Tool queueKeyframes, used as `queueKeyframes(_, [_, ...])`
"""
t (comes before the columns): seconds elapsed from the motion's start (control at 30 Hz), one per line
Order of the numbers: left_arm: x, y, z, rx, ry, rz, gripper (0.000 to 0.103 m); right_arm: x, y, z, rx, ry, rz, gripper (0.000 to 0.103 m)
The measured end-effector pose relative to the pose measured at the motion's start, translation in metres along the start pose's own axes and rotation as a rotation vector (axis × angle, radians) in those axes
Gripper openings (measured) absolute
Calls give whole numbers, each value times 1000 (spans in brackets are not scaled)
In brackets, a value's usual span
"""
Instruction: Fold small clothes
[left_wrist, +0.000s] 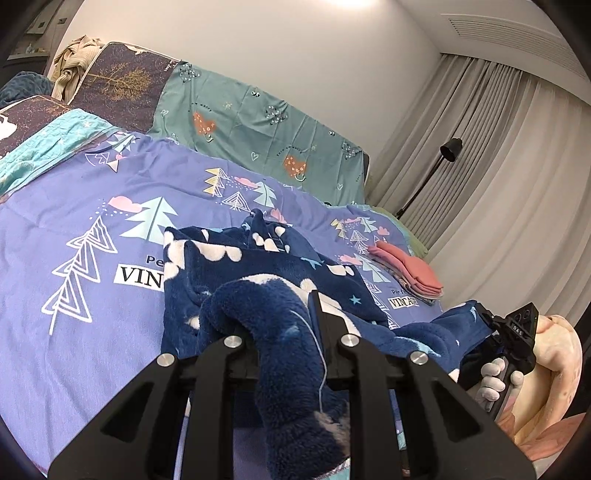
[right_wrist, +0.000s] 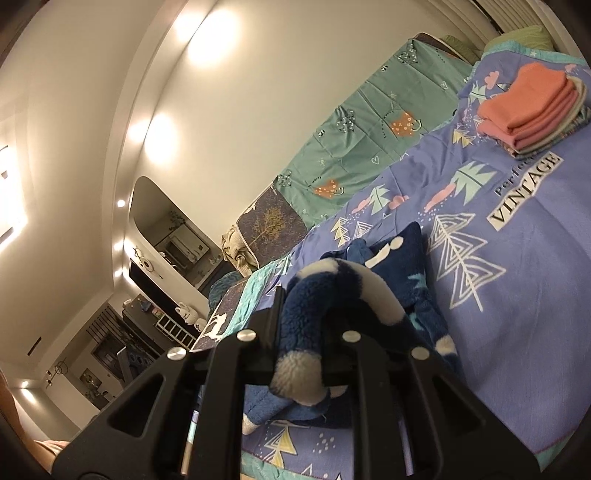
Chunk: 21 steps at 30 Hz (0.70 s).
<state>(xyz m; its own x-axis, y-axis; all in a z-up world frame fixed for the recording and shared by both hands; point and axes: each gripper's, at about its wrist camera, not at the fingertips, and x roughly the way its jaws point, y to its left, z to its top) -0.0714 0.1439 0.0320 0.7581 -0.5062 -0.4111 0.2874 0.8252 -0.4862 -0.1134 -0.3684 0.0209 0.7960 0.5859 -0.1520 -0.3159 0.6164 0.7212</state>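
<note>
Folded pink clothes (left_wrist: 408, 271) beside fleece garment (left_wrist: 266, 273)

One navy fleece garment (left_wrist: 266, 280) with white clouds, one stack of folded clothes (left_wrist: 410, 271), perhaps five or six pieces though the lower layers blur together, two grippers, left (left_wrist: 291, 332) and right (right_wrist: 306, 325), one black floor lamp (left_wrist: 428, 177), two tree-print cushions (left_wrist: 122, 85)

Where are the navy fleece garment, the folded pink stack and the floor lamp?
navy fleece garment (left_wrist: 273, 273), left wrist view, flat middle panel.
folded pink stack (right_wrist: 532, 99), right wrist view, top layer.
floor lamp (left_wrist: 452, 147), left wrist view, black shade.
</note>
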Motion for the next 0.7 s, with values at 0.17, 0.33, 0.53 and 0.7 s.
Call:
queueKeyframes(0.17, [8, 1, 18, 9, -20, 3, 19, 17, 6, 18, -36, -1, -4, 15])
queueKeyframes(0.33, [20, 1, 47, 41, -54, 8, 19, 42, 10, 43, -79, -10, -26, 15])
queueKeyframes(0.53, [58, 13, 70, 66, -44, 44, 19, 95, -10, 69, -80, 27, -95, 16])
queueKeyframes(0.7, [116, 53, 76, 2, 17, 90, 19, 148, -55, 74, -25, 105, -178, 16])
